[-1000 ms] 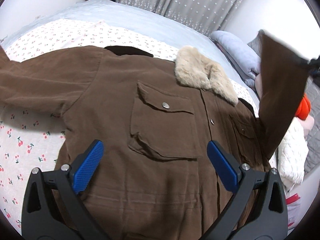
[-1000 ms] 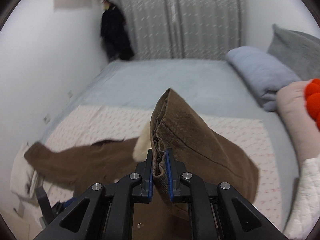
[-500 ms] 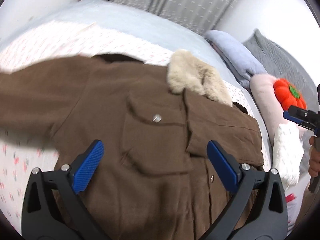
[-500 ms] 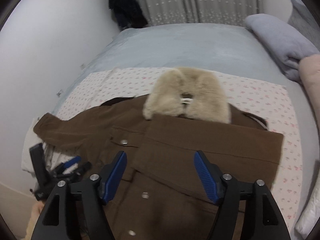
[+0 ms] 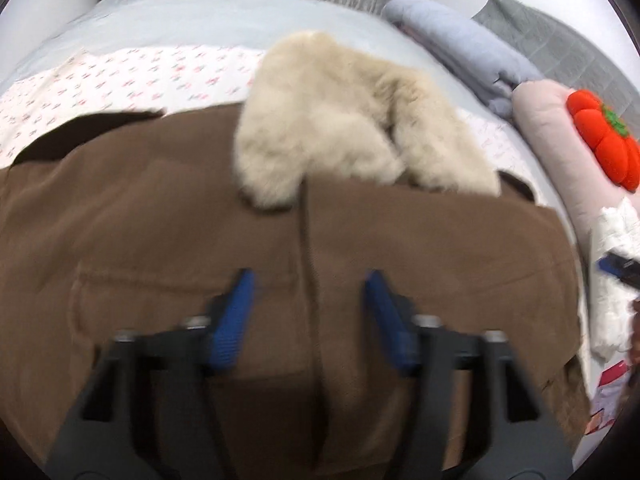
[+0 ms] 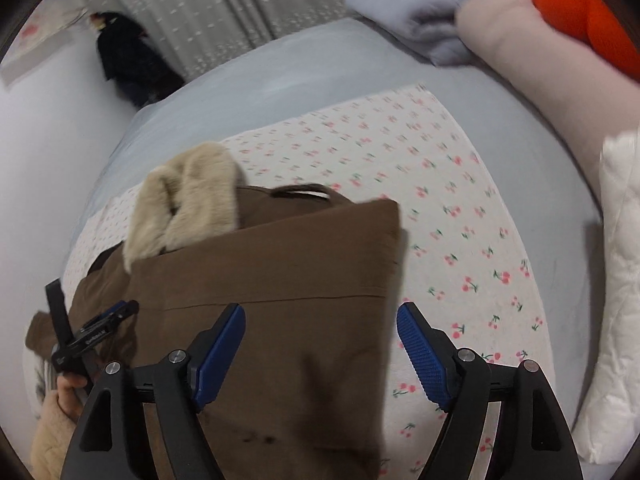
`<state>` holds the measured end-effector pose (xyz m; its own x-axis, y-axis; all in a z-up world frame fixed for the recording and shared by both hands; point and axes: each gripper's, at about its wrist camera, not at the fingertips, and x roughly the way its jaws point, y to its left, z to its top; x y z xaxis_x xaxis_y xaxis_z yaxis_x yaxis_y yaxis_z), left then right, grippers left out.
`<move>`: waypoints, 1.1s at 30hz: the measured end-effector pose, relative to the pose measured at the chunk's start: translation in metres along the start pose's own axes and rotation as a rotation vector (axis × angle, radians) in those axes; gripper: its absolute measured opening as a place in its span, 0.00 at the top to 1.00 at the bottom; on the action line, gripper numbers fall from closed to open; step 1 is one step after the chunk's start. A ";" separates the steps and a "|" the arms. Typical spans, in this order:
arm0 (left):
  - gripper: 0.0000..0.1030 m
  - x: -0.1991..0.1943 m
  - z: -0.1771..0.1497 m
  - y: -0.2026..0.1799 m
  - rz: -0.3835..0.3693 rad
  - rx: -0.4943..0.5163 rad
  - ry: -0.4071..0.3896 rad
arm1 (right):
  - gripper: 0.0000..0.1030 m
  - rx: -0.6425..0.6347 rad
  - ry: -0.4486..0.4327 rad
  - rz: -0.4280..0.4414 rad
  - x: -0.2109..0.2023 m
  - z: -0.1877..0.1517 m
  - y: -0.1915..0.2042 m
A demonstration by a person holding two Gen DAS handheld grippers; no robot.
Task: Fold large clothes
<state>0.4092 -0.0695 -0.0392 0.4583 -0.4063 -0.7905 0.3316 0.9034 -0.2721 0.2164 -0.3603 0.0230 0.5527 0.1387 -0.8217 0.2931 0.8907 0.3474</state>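
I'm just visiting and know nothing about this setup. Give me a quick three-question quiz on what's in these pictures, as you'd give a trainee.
1. True or false: the right hand-held gripper is clamped on the brown jacket.
2. What lies folded across the jacket's front, just below the fur collar? A) a sleeve B) a towel C) a pillow
3. Fill in: the jacket lies on a sheet printed with small ____.

Key: 1 false, both it and the left hand-held gripper are open and empty; 2 A; 3 cherries.
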 end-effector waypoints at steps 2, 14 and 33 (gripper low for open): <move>0.90 -0.003 0.005 -0.008 0.009 0.003 -0.023 | 0.22 0.057 0.007 0.021 0.016 -0.002 -0.020; 0.91 -0.005 -0.012 -0.009 0.303 0.062 0.094 | 0.22 0.125 -0.073 0.082 0.040 0.001 -0.028; 0.16 0.036 0.136 -0.018 0.258 0.271 -0.149 | 0.22 -0.339 -0.105 0.088 0.148 0.094 0.168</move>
<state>0.5321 -0.1194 0.0116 0.6632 -0.2041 -0.7201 0.3861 0.9175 0.0956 0.4207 -0.2308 0.0026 0.6468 0.1913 -0.7383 -0.0244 0.9727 0.2307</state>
